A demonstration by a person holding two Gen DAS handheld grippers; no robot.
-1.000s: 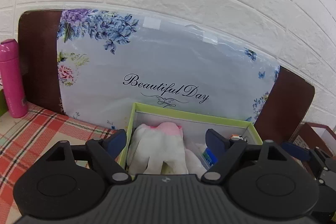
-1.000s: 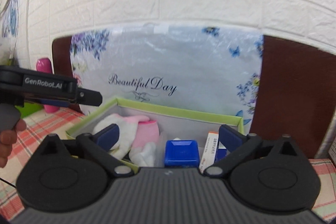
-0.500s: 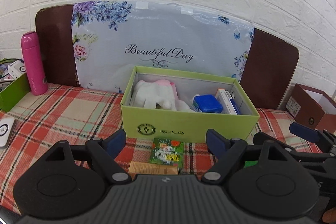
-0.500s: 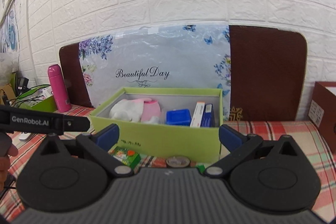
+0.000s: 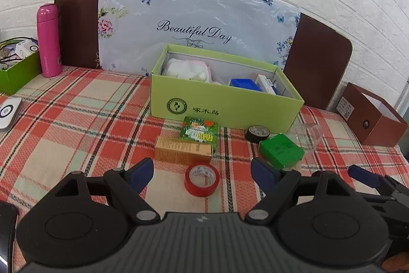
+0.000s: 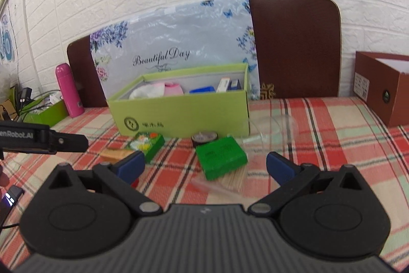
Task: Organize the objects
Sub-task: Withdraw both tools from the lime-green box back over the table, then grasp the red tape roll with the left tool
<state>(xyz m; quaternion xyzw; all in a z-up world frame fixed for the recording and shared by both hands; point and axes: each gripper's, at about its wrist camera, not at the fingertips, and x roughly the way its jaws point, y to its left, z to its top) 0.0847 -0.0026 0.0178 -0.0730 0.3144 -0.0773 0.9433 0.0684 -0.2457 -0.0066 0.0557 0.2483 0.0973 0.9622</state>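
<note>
A light green box (image 5: 225, 104) (image 6: 184, 114) stands on the plaid tablecloth and holds white and pink cloth, a blue case and small cartons. In front of it lie a flowered green packet (image 5: 199, 131) (image 6: 147, 143), a tan carton (image 5: 183, 152), a red tape roll (image 5: 202, 179), a black tape roll (image 5: 257, 134) (image 6: 204, 138), a green box (image 5: 281, 150) (image 6: 221, 156) and a clear plastic cup (image 5: 308, 134) (image 6: 273, 131). My left gripper (image 5: 202, 172) hovers open just short of the red tape. My right gripper (image 6: 204, 165) hangs open near the green box, above a bundle of toothpicks (image 6: 234, 179).
A pink bottle (image 5: 48, 40) (image 6: 69, 90) and a green tray of cables (image 5: 15, 68) stand at the left. A brown box (image 5: 375, 117) (image 6: 383, 86) sits at the right. A floral board (image 5: 194, 24) leans on the brick wall. A white device (image 5: 9, 110) lies far left.
Both grippers have pulled back and away from the light green box, bringing the loose items on the cloth in front of it into view. Both remain open and hold nothing.
</note>
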